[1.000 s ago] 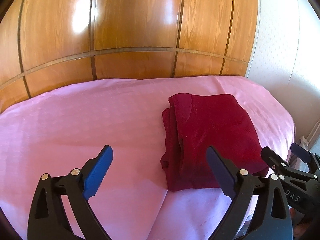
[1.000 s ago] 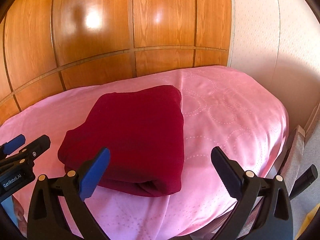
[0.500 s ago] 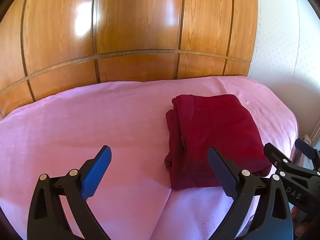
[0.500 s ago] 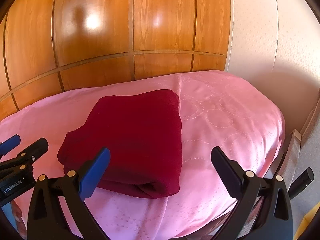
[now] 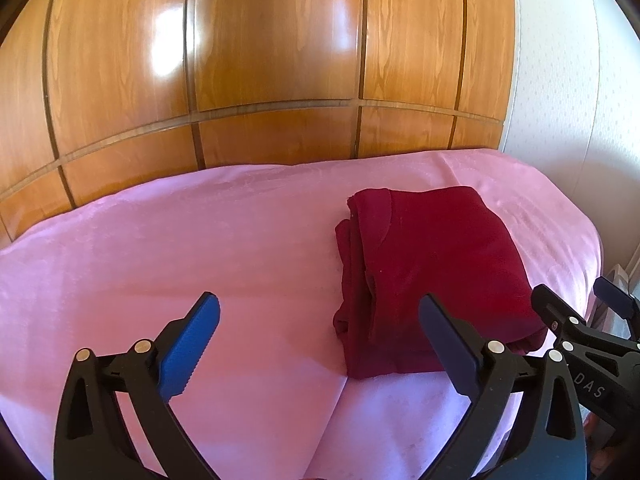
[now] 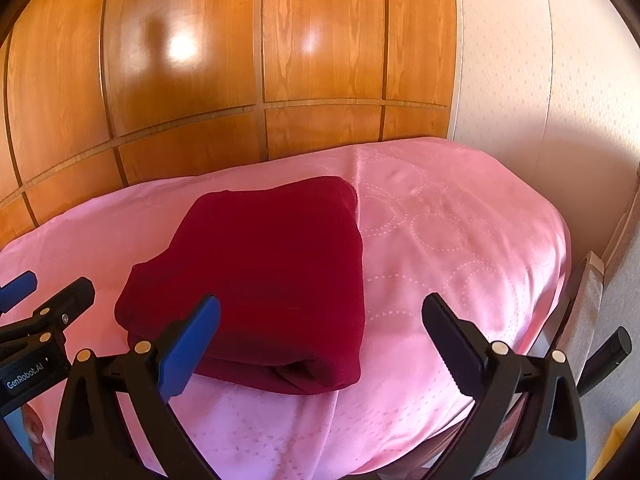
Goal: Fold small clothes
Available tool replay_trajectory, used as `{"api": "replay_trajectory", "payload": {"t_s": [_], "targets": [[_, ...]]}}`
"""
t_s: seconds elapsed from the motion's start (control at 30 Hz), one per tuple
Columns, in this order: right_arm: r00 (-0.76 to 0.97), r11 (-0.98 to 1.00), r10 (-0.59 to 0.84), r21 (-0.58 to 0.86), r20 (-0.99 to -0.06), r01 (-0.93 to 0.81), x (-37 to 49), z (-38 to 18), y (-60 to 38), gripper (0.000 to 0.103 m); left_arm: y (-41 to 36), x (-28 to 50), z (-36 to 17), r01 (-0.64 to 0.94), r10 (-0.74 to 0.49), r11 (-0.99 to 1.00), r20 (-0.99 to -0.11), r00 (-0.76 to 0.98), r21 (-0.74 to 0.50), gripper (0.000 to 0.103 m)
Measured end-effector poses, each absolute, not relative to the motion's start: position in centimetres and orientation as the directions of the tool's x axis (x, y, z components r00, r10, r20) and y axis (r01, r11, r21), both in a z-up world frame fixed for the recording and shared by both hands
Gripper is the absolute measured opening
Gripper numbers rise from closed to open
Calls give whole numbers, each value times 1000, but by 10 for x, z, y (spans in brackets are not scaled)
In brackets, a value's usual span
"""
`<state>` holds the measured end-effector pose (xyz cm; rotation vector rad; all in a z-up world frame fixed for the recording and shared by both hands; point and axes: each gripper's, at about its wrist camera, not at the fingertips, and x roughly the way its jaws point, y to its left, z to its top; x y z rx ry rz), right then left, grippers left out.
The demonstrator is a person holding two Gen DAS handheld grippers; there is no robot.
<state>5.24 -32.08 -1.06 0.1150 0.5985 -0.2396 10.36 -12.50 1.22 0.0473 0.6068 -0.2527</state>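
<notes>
Dark red fabric, a folded garment (image 5: pixel 432 276), lies in a compact rectangular stack on the pink bedspread (image 5: pixel 200 248), toward the bed's right end. From the left wrist camera the stack sits at about two o'clock from the left gripper (image 5: pixel 320 344), with its layered fold edges facing nine o'clock and its smooth top face sloping off toward three o'clock. The left gripper hangs above bare bedspread with its fingers spread wide and nothing between them; the blue pad (image 5: pixel 188 348) shows on its nine o'clock finger, while the other finger overlaps the near corner of the stack in view, though whether it touches the cloth cannot be told.

From the right wrist camera the same garment (image 6: pixel 272 272) lies at about eleven o'clock from the right gripper (image 6: pixel 320 344), its rounded fold facing the camera. The right gripper's fingers are likewise wide apart and empty, the blue-padded one crossing the stack's near edge in view. A dotted ring pattern covers the bedspread (image 6: pixel 460 248) toward two o'clock. Each camera catches the other gripper's tip at its frame edge. Glossy wooden panelling (image 5: pixel 280 60) rises at twelve o'clock behind the bed, and a pale textured wall (image 6: pixel 520 80) stands at two o'clock.
</notes>
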Motion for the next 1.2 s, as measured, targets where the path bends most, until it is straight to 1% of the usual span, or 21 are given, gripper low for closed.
{"api": "replay_trajectory", "payload": {"t_s": [0.7, 0.8, 0.9, 1.2], "targets": [[801, 966, -178, 53, -571, 253, 51, -15, -317, 101, -126, 97, 24, 254, -235, 966, -539, 809, -40, 99], [800, 967, -175, 53, -573, 250, 53, -16, -317, 101, -123, 93, 27, 243, -240, 968, -500, 832, -59, 99], [793, 968, -173, 49, -584, 248, 56, -17, -316, 101, -122, 96, 26, 237, -234, 970, -489, 840, -57, 97], [793, 969, -169, 49, -585, 242, 60, -19, -316, 101, -115, 112, 10, 186, -194, 980, -569, 799, -74, 99]]}}
